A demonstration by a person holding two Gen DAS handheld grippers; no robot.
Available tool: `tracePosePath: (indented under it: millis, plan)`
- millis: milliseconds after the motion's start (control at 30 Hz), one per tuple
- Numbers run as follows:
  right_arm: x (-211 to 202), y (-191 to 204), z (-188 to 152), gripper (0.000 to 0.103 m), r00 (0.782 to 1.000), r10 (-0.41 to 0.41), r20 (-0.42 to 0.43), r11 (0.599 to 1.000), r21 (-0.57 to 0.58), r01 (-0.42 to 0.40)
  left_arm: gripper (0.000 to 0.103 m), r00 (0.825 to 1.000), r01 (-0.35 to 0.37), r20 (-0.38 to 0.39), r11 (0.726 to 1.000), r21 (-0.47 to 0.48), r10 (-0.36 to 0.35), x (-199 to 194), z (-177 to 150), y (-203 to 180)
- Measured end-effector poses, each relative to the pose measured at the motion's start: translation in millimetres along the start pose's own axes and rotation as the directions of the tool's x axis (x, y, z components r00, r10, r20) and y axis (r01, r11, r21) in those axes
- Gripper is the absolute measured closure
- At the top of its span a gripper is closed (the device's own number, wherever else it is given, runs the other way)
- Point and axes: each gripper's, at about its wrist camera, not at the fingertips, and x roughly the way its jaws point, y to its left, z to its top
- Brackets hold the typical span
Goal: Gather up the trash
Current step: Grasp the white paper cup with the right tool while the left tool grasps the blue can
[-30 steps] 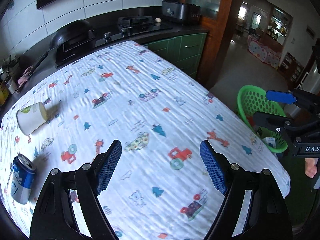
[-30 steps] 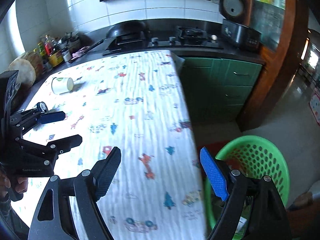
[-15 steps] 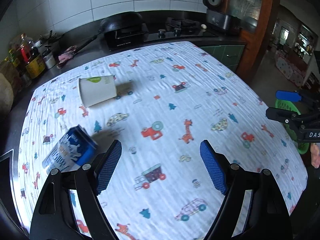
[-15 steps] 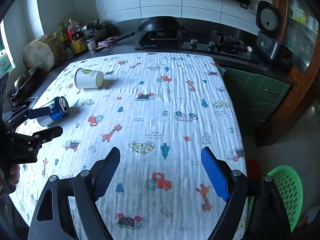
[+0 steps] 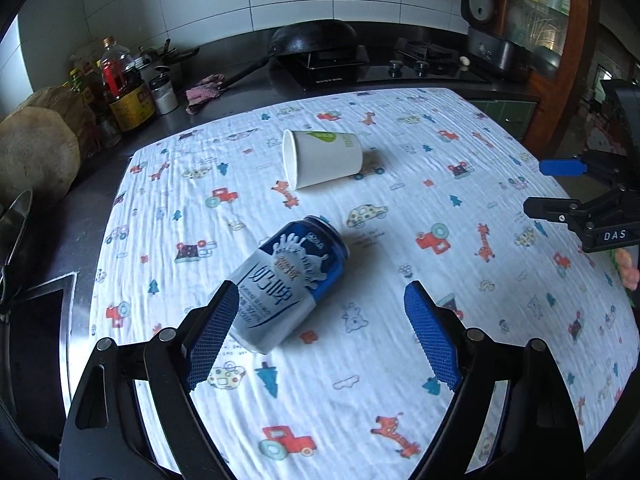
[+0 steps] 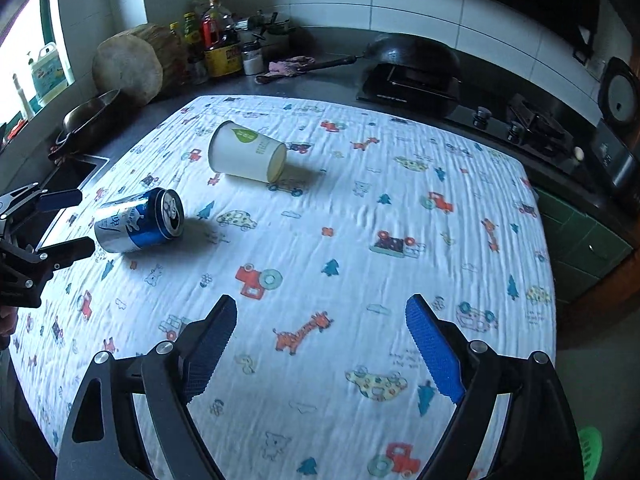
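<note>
A blue and white drink can [image 5: 290,282] lies on its side on the printed tablecloth [image 5: 400,208], just ahead of my left gripper [image 5: 324,332], close to its left finger. The left gripper is open and empty. A white paper cup [image 5: 322,158] lies on its side farther back. In the right wrist view the can [image 6: 138,224] lies at the left and the cup [image 6: 248,156] behind the middle. My right gripper [image 6: 320,344] is open and empty above the cloth, well short of both. The left gripper shows at that view's left edge [image 6: 56,220].
A black wok [image 5: 312,40], stove [image 5: 424,64], bottles and jars [image 5: 120,84] and a wooden block [image 5: 36,148] stand on the dark counter behind the table. A sink [image 6: 68,172] lies at the left. A green basket's rim [image 6: 590,452] shows at bottom right.
Both grippers have swung left, away from the green basket and toward the can and cup. The can now lies just ahead of the left gripper. Both stayed open.
</note>
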Motion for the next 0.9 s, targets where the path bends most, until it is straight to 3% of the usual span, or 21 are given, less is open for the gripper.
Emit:
tracePosePath:
  millis: [367, 567, 733, 900]
  plan:
    - [81, 44, 76, 0.017, 0.995, 0.088, -0.042, 0.968, -0.234, -0.096, 0.018, 0.999, -0.015, -0.038, 1.000, -0.019, 0.015, 11, -8, 49]
    - [121, 65, 113, 0.014, 0.992, 0.104, -0.068, 0.909, -0.398, -0.123, 0.015, 0.998, -0.005, -0.056, 0.999, -0.034, 0.003, 23, -10, 64]
    - [148, 80, 134, 0.013, 0.991, 0.095, -0.090, 0.834, -0.536, -0.129, 0.014, 0.998, 0.011, -0.067, 1.000, -0.027, -0.013, 31, -9, 71]
    - [172, 88, 148, 0.013, 0.981, 0.098, -0.164, 0.776, -0.604, -0.179, 0.013, 0.997, 0.010, -0.075, 1.000, -0.005, -0.011, 37, -10, 74]
